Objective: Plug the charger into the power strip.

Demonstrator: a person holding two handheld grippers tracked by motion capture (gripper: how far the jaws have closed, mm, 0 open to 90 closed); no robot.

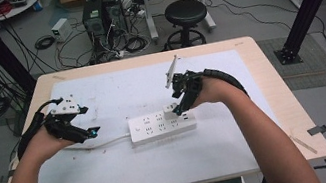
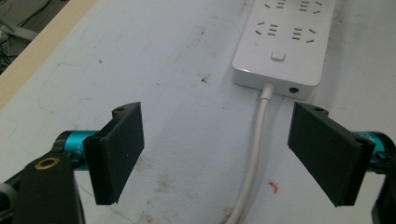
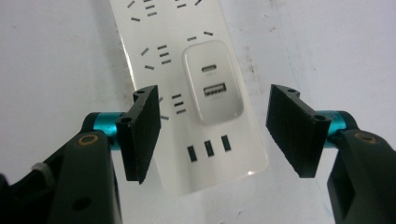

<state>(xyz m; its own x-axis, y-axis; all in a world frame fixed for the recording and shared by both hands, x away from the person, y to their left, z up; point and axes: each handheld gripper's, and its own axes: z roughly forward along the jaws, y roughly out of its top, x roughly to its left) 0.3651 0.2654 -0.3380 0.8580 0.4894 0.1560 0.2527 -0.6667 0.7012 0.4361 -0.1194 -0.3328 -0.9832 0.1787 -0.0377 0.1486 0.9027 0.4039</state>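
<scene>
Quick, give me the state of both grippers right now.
Left gripper: open, holding nothing, jaws either side of the power strip's cable.
Right gripper: open, holding nothing, above the USB charger plugged into the power strip.

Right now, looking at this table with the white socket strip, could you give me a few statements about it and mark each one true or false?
1. A white USB charger block is plugged into the long white plastic power strip. True.
2. The right tool is clamped on the charger. False: its jaws stand open on either side of it, touching nothing.
3. The left tool holds the strip's white cable. False: its jaws are wide open, and the cable merely runs between them on the table.
4. The power strip lies on a white sheet covering the wooden tabletop. True.
5. A round black stool stands on the floor beyond the table. True.
</scene>
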